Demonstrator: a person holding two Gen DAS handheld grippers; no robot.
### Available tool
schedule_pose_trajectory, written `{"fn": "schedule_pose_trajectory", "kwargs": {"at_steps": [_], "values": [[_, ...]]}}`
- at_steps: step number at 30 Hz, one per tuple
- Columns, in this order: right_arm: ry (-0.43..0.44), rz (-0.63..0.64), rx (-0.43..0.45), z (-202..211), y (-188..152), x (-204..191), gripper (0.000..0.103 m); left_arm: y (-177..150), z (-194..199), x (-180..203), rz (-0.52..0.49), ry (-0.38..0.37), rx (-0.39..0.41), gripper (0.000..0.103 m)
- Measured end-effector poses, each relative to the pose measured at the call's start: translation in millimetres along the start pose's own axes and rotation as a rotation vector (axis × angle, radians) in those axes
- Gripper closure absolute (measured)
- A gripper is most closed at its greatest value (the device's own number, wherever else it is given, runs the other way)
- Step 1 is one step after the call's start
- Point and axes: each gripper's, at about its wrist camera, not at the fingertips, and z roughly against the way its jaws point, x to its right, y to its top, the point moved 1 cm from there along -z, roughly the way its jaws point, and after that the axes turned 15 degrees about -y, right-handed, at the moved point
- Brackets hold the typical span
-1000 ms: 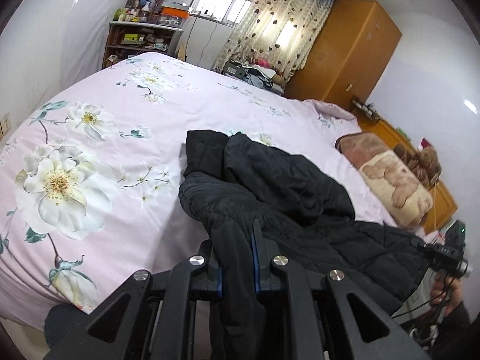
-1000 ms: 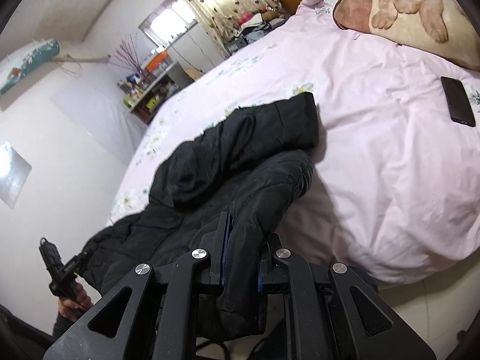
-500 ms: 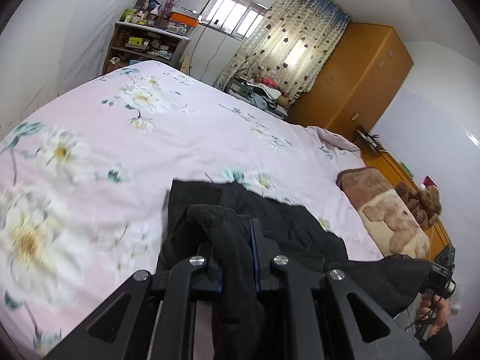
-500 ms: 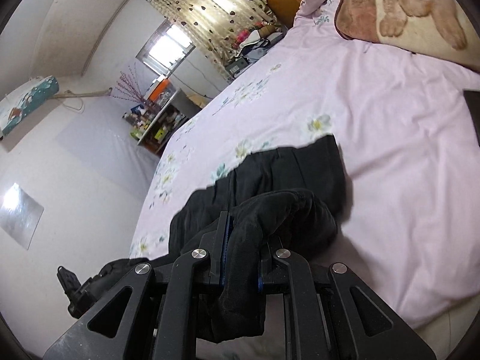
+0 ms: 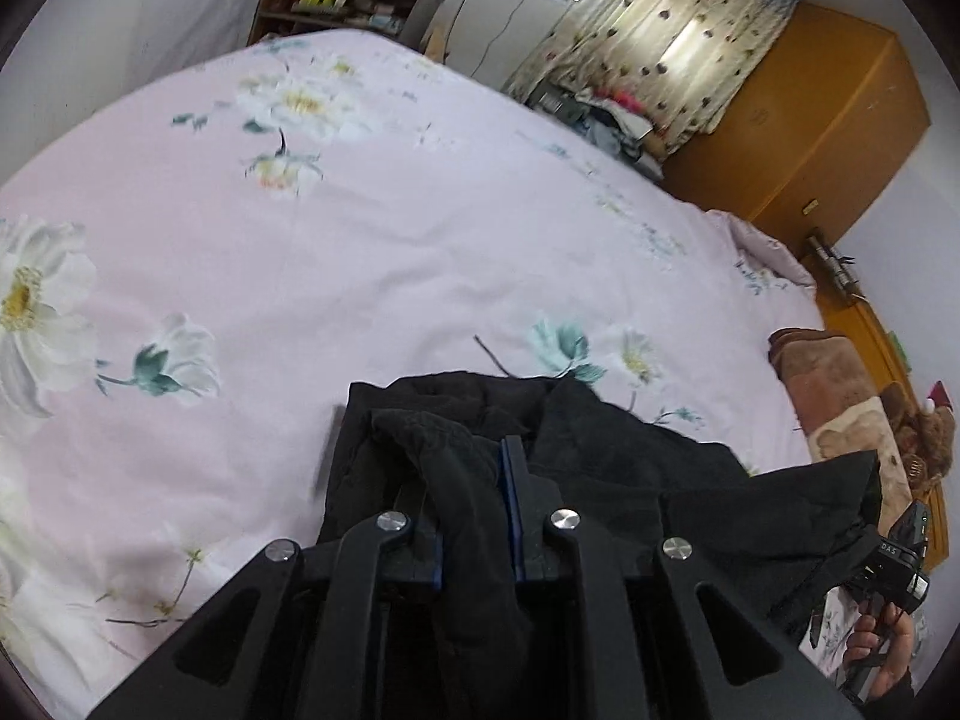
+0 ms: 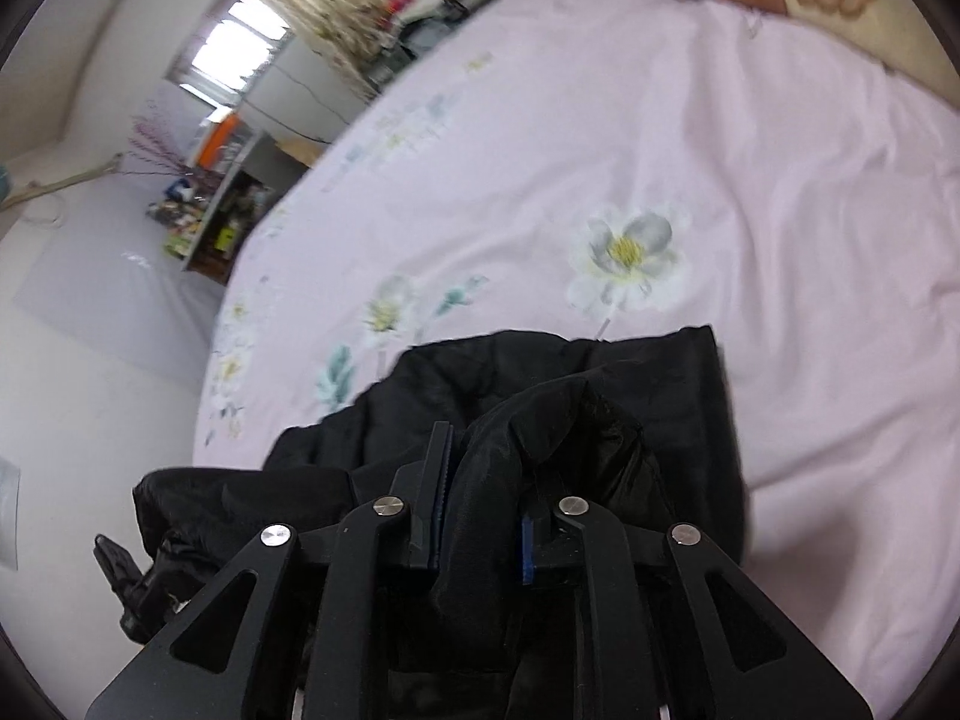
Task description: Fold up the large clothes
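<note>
**Jacket pinched at both ends, over the bed**

Left wrist view: our left gripper [image 5: 474,498] is pinching a bunch of the black jacket [image 5: 630,468]. The jacket runs off to the right toward the other handset, its far part lying on the pink bedspread [image 5: 420,240] just ahead.

Right wrist view: our right gripper [image 6: 483,492] is clamped on a thick roll of the jacket [image 6: 600,396]; the rest stretches left. So the long axis lies btwn both grippers, neither nearer; the bedspread [image 6: 750,210] ahead is prob. where it goes down.
</note>
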Motion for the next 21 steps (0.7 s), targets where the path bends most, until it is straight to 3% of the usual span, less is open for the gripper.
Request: {"fn": "schedule_pose_trajectory", "kwargs": {"at_steps": [5,9,11,13,14,18,21], "values": [[0.025,-0.072,-0.04,-31.5,4.4,10.9,0.078,-1.1,-19.0,-8.4,0.022,0.001,-0.016,0.083],[0.067,-0.087,-0.064,-28.1,5.7,15.4,0.072,4.1,-18.5,-9.3,0.035,-0.032,-0.063,0.081],[0.104,-0.08,-0.058,-14.0,7.9,13.1,0.058,9.3,-14.7,-9.6,0.032,-0.064,-0.087,0.078],[0.174,-0.092,-0.033,-0.3,10.3,13.8,0.04,14.1,-5.4,-9.2,0.046,-0.113,-0.09,0.072],[0.209,-0.111,-0.012,10.1,11.0,16.7,0.036,16.3,0.4,-8.4,0.055,-0.137,-0.082,0.066],[0.203,-0.106,0.084,31.8,10.5,16.3,0.036,28.0,28.6,1.3,0.077,-0.234,-0.008,0.043],[0.2,-0.076,0.153,43.7,9.2,10.4,0.036,37.7,57.9,13.5,0.011,-0.239,0.107,0.027]]}}
